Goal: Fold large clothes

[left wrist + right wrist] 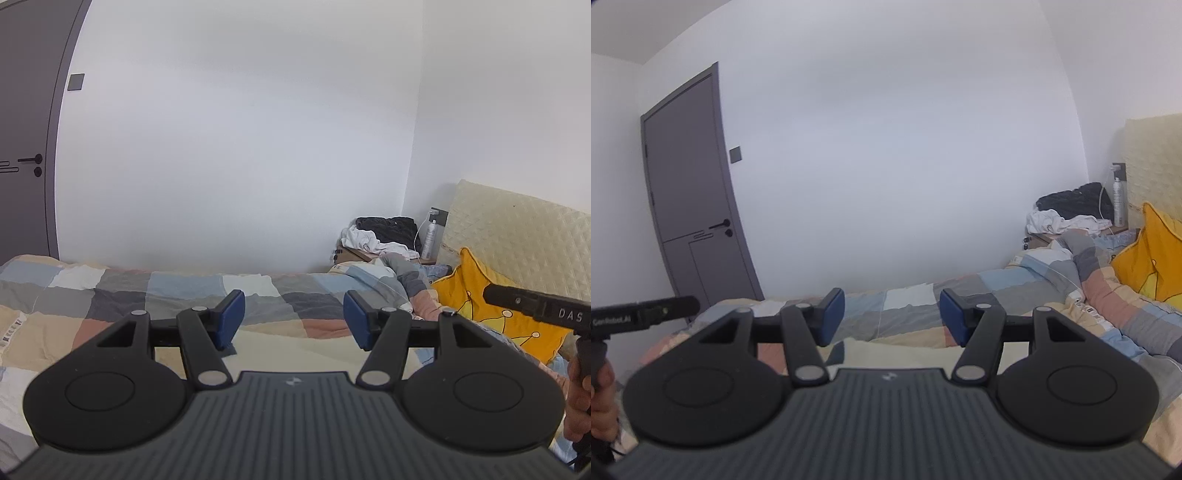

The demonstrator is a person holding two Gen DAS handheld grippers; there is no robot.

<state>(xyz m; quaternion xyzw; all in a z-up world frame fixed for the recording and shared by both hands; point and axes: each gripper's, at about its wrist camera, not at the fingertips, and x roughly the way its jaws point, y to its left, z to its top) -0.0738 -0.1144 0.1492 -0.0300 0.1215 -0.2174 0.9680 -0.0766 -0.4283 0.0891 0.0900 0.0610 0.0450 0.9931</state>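
A pale cream garment (306, 350) lies spread on the bed just under and ahead of my left gripper (293, 319). That gripper is open, its blue pads (231, 319) wide apart with only the bed showing between them. In the right wrist view the same cream garment (897, 354) lies below my right gripper (892, 317), which is also open and holds nothing. Both grippers hover level above the bed, side by side. Most of the garment is hidden behind the gripper bodies.
A patchwork quilt (110, 295) covers the bed. A yellow pillow (480, 306) leans on the quilted headboard (517, 229). A nightstand carries a heap of black and white clothes (384, 232) and a spray bottle (430, 240). A grey door (690, 203) stands at the left.
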